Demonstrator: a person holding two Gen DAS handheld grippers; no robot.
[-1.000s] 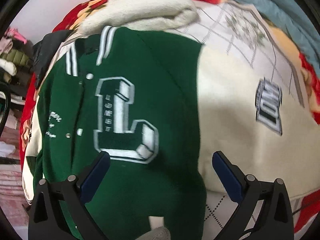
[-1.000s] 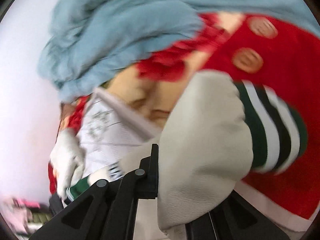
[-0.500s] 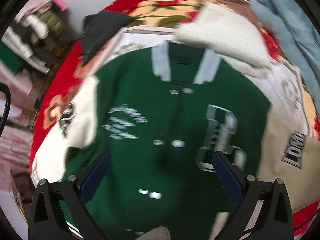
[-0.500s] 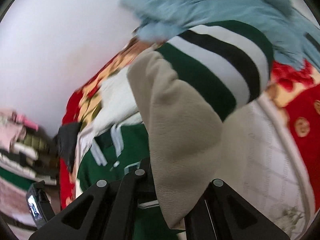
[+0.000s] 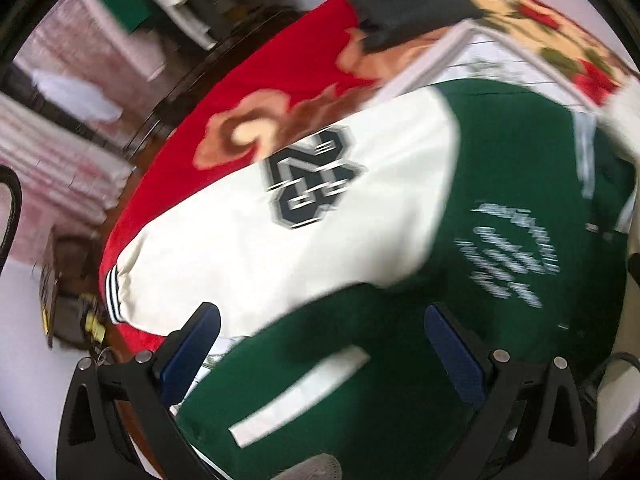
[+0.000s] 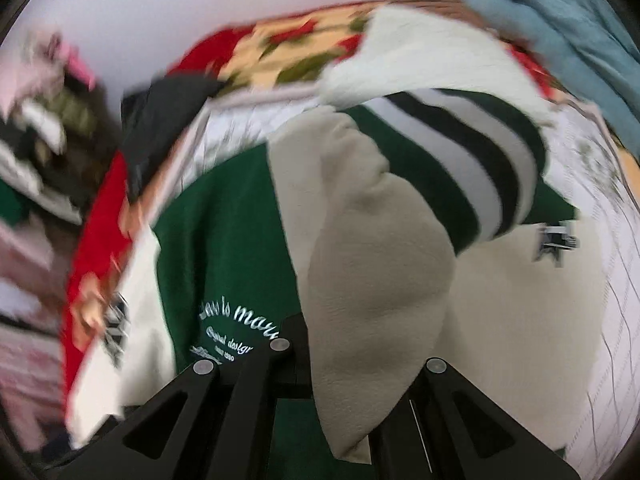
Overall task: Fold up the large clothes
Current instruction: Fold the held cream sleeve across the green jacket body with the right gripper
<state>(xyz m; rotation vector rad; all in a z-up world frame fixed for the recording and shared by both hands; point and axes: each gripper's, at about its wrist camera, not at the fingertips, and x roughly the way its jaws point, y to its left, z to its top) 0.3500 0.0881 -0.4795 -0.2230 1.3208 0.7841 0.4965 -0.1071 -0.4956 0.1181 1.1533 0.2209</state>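
A green varsity jacket point(image 5: 500, 208) with cream sleeves lies front-up on the bed. In the left wrist view its cream sleeve point(image 5: 280, 240) with a number patch stretches toward the bed's left edge. My left gripper point(image 5: 320, 344) is open and empty, hovering above the jacket's lower front. My right gripper point(image 6: 340, 364) is shut on the other cream sleeve point(image 6: 372, 280), held up over the green body point(image 6: 224, 240); its striped cuff point(image 6: 472, 160) points away. The right fingertips are hidden by the sleeve.
A red floral blanket point(image 5: 256, 92) covers the bed, with a white quilted sheet point(image 6: 600, 208) under the jacket. A dark garment point(image 6: 168, 116), a white fleece point(image 6: 432, 60) and a light blue garment point(image 6: 580, 28) lie at the far side. Shelves of clothes point(image 6: 36, 136) stand left.
My right gripper has carried the sleeve from the right side to over the jacket's green front. My left gripper has swung left, from the chest letter to the left sleeve.
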